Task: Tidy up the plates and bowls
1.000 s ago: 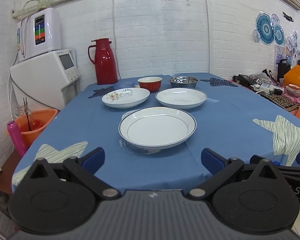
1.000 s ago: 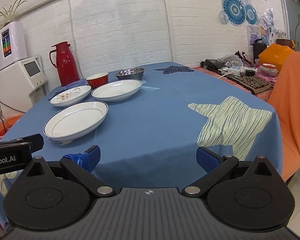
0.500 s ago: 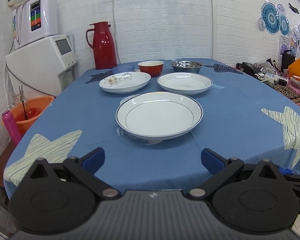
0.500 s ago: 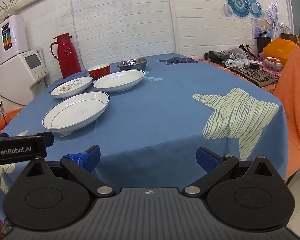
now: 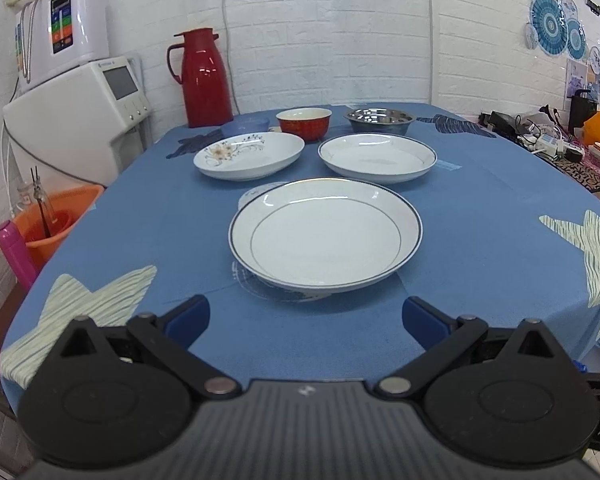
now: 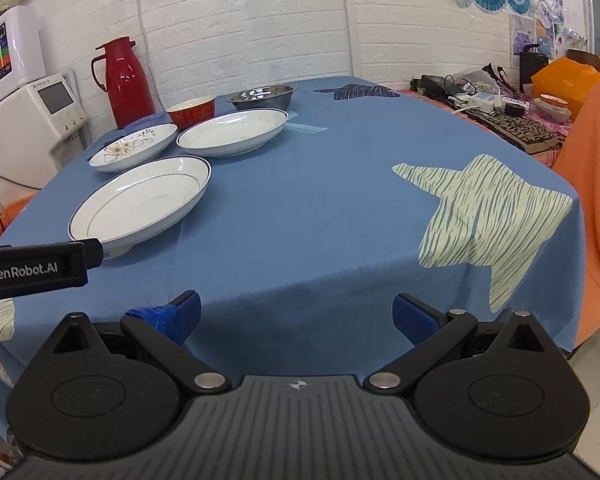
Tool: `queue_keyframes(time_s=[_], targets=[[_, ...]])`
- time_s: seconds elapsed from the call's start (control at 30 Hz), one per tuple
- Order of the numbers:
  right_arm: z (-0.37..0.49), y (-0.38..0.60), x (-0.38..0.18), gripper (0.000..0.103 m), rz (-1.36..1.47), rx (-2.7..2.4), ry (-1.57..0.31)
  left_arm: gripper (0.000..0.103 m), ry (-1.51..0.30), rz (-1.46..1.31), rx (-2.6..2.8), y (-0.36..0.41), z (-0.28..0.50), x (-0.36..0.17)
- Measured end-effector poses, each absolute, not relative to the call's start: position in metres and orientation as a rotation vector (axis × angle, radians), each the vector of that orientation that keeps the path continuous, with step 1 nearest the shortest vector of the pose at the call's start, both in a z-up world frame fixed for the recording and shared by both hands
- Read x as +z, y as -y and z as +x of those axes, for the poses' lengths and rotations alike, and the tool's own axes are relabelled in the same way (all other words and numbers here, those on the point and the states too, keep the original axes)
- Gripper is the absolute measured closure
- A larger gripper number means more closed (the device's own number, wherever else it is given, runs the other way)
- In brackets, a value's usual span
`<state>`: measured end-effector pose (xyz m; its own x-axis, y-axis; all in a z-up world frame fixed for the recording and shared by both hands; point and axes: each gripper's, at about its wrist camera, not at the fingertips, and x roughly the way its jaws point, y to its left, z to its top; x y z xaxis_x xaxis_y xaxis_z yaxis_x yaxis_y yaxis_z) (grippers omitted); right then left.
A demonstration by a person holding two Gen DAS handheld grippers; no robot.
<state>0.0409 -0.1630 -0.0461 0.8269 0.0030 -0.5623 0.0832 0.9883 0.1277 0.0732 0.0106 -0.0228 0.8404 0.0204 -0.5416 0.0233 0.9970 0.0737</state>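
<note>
Both the left gripper (image 5: 305, 316) and right gripper (image 6: 296, 312) hover at the table's near edge, blue-padded jaws spread wide and empty. On the matte blue tablecloth (image 5: 480, 240) sits a glossy round rimmed plate (image 5: 326, 236); behind it a floral plate (image 5: 249, 155), another white plate (image 5: 377, 157), a red bowl (image 5: 304, 123) and a shiny steel bowl (image 5: 380, 120).

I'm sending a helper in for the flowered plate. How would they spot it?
On the blue table, look at the far end by the red jug. The flowered plate lies just before it; the other two plates are plain white.
</note>
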Motion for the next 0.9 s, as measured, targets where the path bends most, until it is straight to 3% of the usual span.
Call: queue_keyframes(time_s=[0.6,0.9], targets=[[0.101,0.141,-0.026,0.013,0.097,-0.005,-0.653,0.001,-0.624,0.027,0.038,-0.053,0.119,-0.011],[0.184,0.133,-0.018,0.013,0.083,0.070,-0.738,0.001,-0.823,-0.044,-0.050,-0.109,0.183,-0.006]])
